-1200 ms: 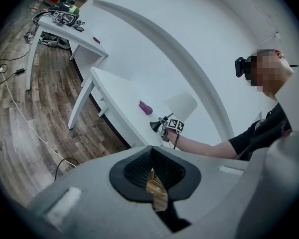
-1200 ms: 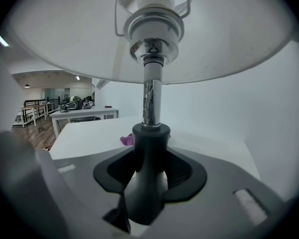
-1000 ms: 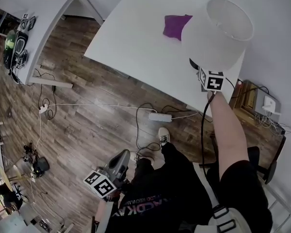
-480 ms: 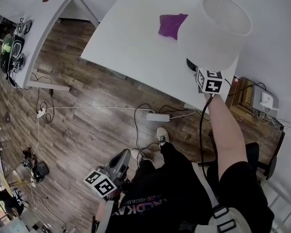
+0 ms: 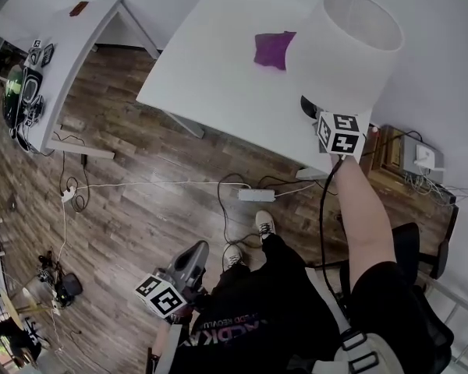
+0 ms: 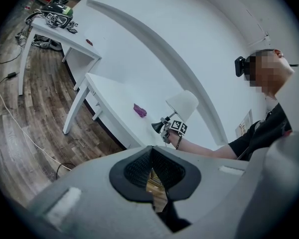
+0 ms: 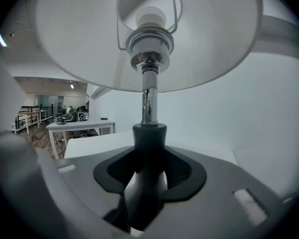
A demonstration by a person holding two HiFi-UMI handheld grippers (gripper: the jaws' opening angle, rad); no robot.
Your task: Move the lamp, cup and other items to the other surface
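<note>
- Right gripper, head view: its jaws were clamped on the dark foot of the lamp, over the near right corner of the white table. The lamp stood upright, its shade above the gripper. A purple cloth lay on the same table, just left of the shade. The second white table stood well apart to the far left, across open floor, so the carry would likely run leftward. The left gripper hung low by the person's leg, well apart from both tables.
- Left gripper view: the left gripper was closed with nothing between its pads. It pointed toward the lamp in the right gripper, at the near end of the table. The purple cloth lay just left of them. The second table stood farther off to the upper left.
- Right gripper view: the right gripper pinched the lamp low on its dark neck, the stem rising straight up into the shade. The second table showed far left. Whether the foot touched the table could not be told.
</note>
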